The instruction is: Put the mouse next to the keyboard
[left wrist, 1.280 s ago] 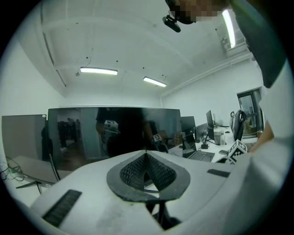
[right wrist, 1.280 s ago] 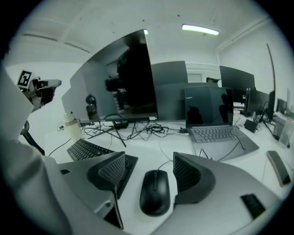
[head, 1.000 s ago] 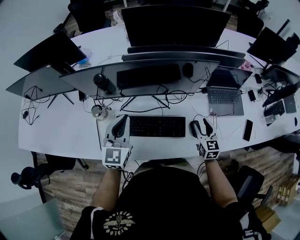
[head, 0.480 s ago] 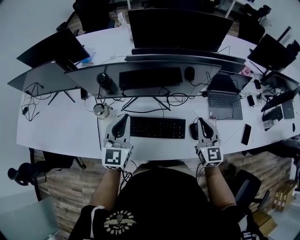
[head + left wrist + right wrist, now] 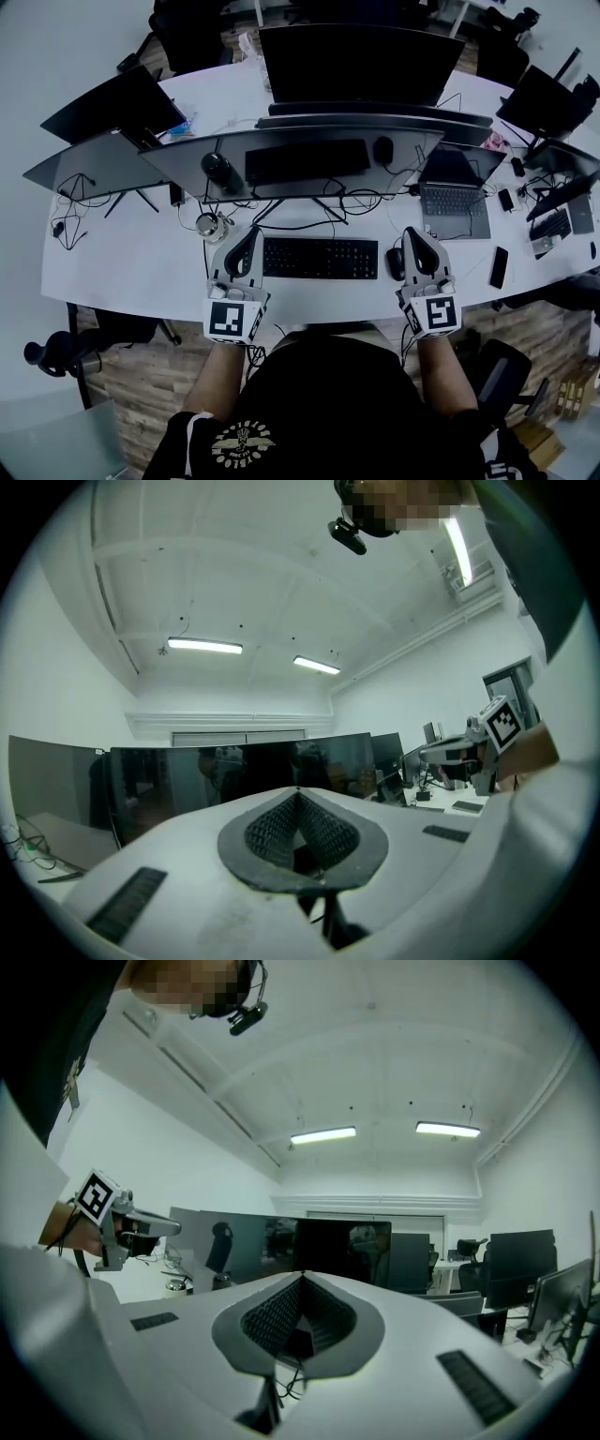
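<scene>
**A:** Where is the mouse?

**B:** The mouse lies on the white desk, just beside the right end of the keyboard. A narrow strip of desk shows between them.

**A:** Does the right gripper have hold of it?

**B:** No. The right gripper has just been closing its jaws. They meet at the tips and nothing is between them. In the head view it sits just right of the mouse, and its edge overlaps the mouse's right side. Whether the two touch cannot be told.

**A:** And the left gripper?

**B:** The left gripper has its jaws together as well, and it holds nothing. It sits at the keyboard's left end and points toward the curved monitor.

**A:** What else is near the mouse?

**B:** An open laptop stands behind it and to the right. A dark phone lies on the desk to the right of the right gripper.
</scene>
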